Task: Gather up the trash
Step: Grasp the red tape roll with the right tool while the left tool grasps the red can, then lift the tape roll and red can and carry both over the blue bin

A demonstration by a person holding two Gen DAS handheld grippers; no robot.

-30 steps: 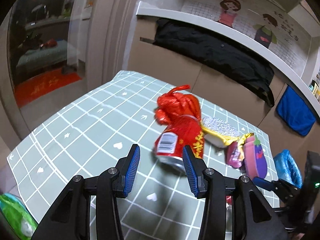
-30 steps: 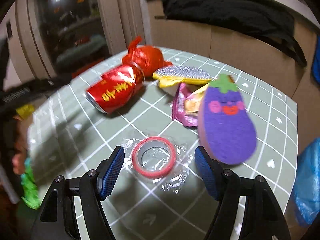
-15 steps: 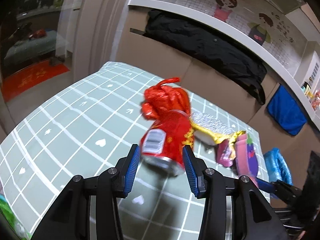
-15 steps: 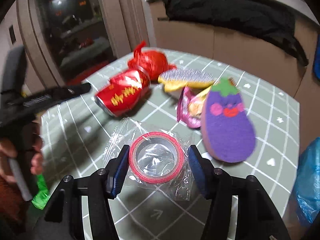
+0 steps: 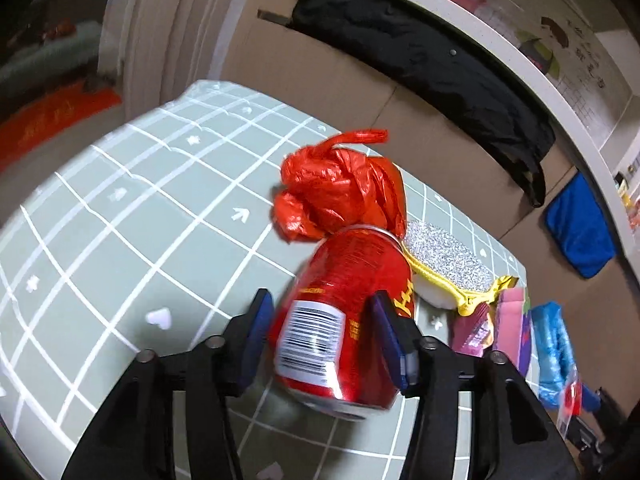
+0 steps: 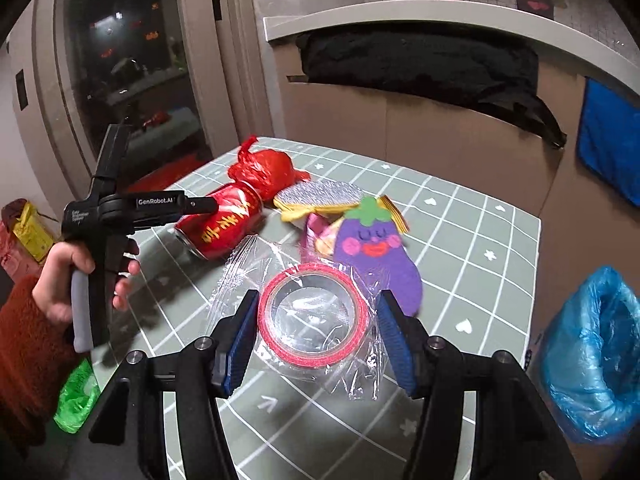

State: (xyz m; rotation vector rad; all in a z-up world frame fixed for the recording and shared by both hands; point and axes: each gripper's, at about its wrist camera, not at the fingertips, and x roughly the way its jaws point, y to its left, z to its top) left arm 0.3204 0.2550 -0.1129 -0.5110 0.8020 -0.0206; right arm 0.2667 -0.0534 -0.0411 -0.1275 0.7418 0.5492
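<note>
Straddling the red can (image 5: 340, 320) lying on the counter (image 5: 132, 216) with our left hand-held gripper (image 5: 324, 332) and the wrapped tape roll (image 6: 314, 310) with the right hand-held gripper (image 6: 316, 340), both not yet clamped, we risk the can rolling away or slippery film sliding free.

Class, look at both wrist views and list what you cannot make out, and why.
- Left view: whether the left hand-held gripper actually presses the red drink can; motion blur.
- Left view: purple eggplant-shaped sponge, seen only edge-on.
- Right view: the inside of the blue plastic-lined bin; cut by the frame edge.
- Right view: the pink snack wrapper, mostly behind the sponge.
</note>
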